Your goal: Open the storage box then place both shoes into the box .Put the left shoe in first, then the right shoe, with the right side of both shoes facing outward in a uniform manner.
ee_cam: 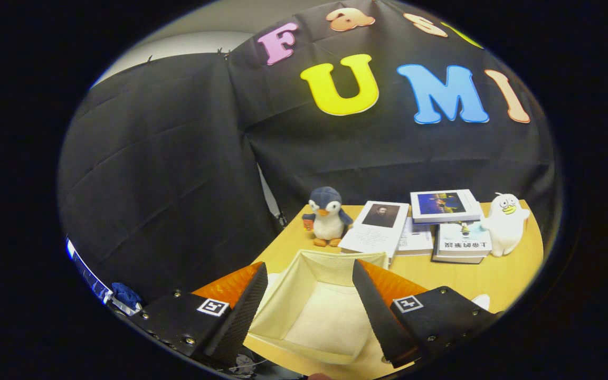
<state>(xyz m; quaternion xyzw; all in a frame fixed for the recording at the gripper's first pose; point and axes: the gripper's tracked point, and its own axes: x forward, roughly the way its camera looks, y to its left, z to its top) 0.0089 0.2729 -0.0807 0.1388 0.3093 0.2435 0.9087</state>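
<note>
A cream fabric storage box [304,274] stands open on the wooden table, its hollow inside bare. My gripper [309,277] hovers above it, open, with nothing between its fingers; the box's inside shows through the gap between them. A small white shape [482,301] peeks out just beyond the right finger; I cannot tell what it is.
Behind the box stand a penguin plush [327,217], a pile of books [415,224] and a white duck plush [505,224] along the table's [494,274] far edge. The black cloth wall rises close behind them and along the left side.
</note>
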